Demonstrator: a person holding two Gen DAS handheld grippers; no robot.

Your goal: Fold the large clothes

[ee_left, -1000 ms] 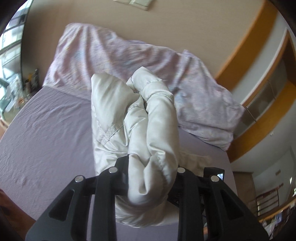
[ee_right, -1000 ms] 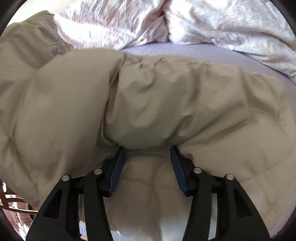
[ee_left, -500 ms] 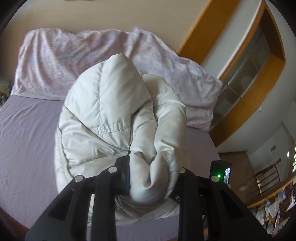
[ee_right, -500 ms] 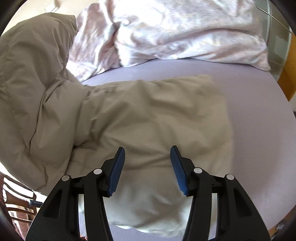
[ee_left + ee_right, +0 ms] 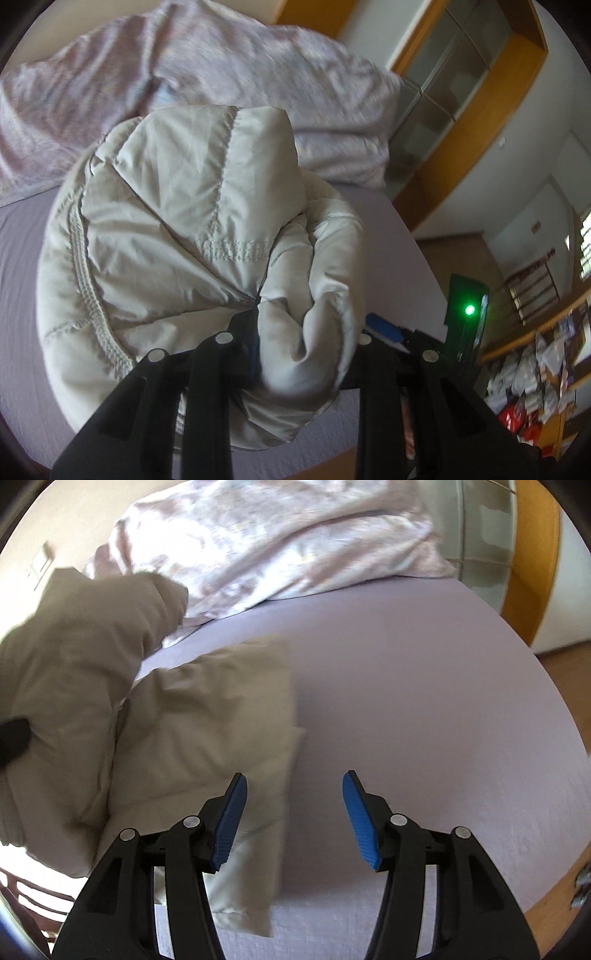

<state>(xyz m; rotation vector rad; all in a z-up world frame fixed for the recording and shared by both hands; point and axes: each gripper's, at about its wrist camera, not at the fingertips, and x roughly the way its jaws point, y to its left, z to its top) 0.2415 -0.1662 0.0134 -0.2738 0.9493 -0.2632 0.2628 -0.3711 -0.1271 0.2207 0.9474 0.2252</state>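
Left hand-held gripper (image 5: 308, 332): I have it clamped on a thick bunched fold of the pale padded jacket (image 5: 177, 236); the fabric fills the space between my fingers and hides most of the pads.
Right hand-held gripper (image 5: 293, 819): my blue pads (image 5: 231, 823) stand apart with nothing between them, and the jaws have just been opening a little further; lilac sheet shows through the gap.
Jacket, where it is: part of it hangs lifted in my left grip above the bed (image 5: 424, 701); the rest lies flat on the sheet, its edge (image 5: 258, 812) just beside my right gripper's left finger.
In the way: in the left wrist view the raised bulk of the jacket blocks most of the bed in front of me.
Behind: crumpled floral bedding (image 5: 280, 542) is heaped at the far end of the bed, near the lifted part of the jacket.
To the side: a wooden-framed cabinet with glass panels (image 5: 461, 92) stands past the bed's edge.
Farther off: cluttered shelves (image 5: 535, 369) across the room, too blurred to tell what they hold.
Beside my left gripper: a dark device with a green light (image 5: 469, 310).
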